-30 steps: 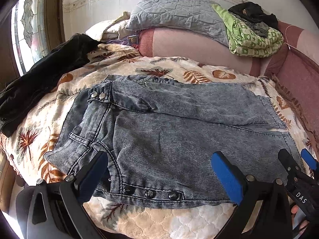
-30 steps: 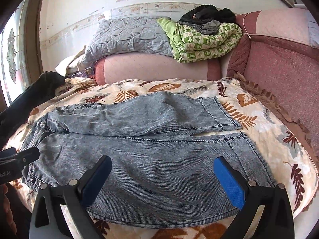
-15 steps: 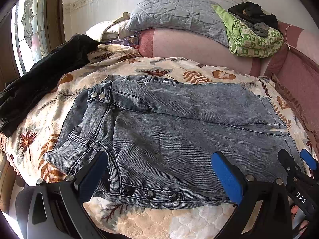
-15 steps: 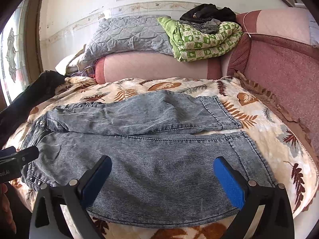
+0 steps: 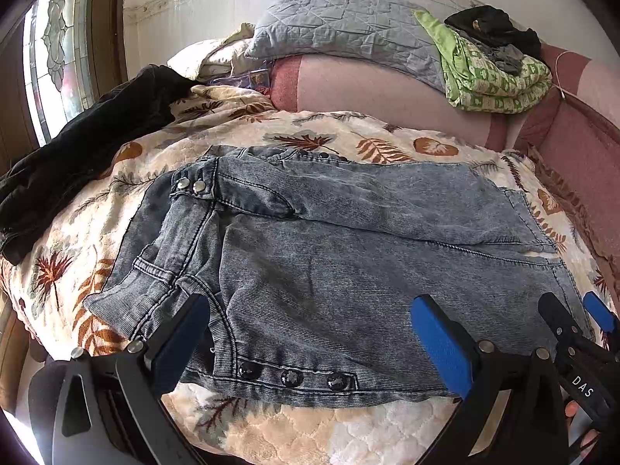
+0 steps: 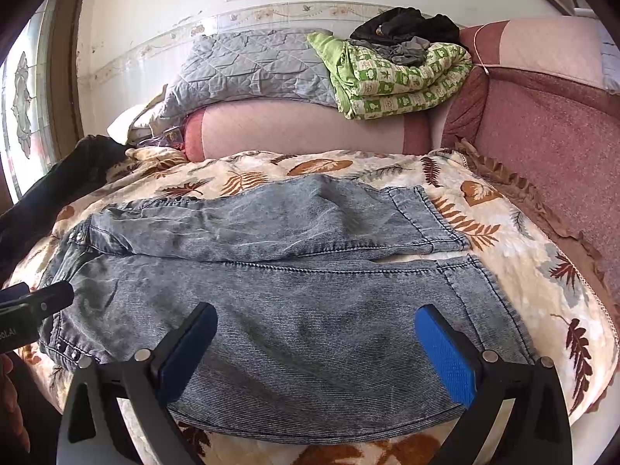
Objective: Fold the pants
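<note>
Two grippers hang side by side over the near edge of the bed, and we see both spread wide with nothing between their blue pads. Our left gripper [image 5: 310, 345] frames the waistband end of the pants [image 5: 348, 263], with a row of dark snap buttons [image 5: 290, 378] just below and between its fingers [image 5: 441, 345]. Our right gripper [image 6: 316, 352] hovers over the near leg, its fingers [image 6: 445, 352] apart above the cloth. Beyond the fingers, the grey denim pants [image 6: 271, 290] lie flat across the leaf-patterned blanket [image 6: 523, 271], waist toward the left gripper, hems toward the right one, the far leg lying just past the near one. Left of the waist sits a black garment [image 5: 77, 147]. Farther back, a grey quilt [image 6: 252, 66] and a green patterned blanket [image 6: 395, 77] rest on the pink headboard [image 6: 302, 128].
</note>
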Action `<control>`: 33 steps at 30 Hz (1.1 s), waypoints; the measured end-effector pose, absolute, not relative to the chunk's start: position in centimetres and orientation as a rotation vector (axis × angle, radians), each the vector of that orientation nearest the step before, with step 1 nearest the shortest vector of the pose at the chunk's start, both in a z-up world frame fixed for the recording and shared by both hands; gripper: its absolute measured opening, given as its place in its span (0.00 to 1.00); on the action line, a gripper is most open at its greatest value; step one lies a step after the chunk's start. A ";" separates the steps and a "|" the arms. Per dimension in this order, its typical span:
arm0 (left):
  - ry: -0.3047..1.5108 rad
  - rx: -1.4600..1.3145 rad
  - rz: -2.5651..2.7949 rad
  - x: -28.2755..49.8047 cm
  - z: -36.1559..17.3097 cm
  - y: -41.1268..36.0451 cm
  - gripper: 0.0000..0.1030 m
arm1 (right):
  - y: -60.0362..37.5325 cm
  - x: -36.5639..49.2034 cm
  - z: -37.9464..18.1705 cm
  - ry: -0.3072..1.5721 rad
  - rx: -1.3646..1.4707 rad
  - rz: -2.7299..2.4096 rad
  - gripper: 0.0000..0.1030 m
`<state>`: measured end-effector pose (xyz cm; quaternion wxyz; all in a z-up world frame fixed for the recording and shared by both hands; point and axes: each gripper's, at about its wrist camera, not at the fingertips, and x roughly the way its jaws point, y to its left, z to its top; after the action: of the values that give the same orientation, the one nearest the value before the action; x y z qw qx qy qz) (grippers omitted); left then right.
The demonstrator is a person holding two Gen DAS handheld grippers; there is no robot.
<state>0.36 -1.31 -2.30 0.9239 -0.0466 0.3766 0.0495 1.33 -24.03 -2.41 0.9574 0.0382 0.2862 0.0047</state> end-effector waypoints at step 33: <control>0.824 -0.129 0.027 3.7 -0.9 3.0 1.00 | -25.6 3.0 0.5 0.601 0.118 0.156 1.00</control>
<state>3.72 2.95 -0.92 0.9143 -0.0627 0.4000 0.0130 2.97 -25.59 0.55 0.9505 0.0581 0.2954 0.0769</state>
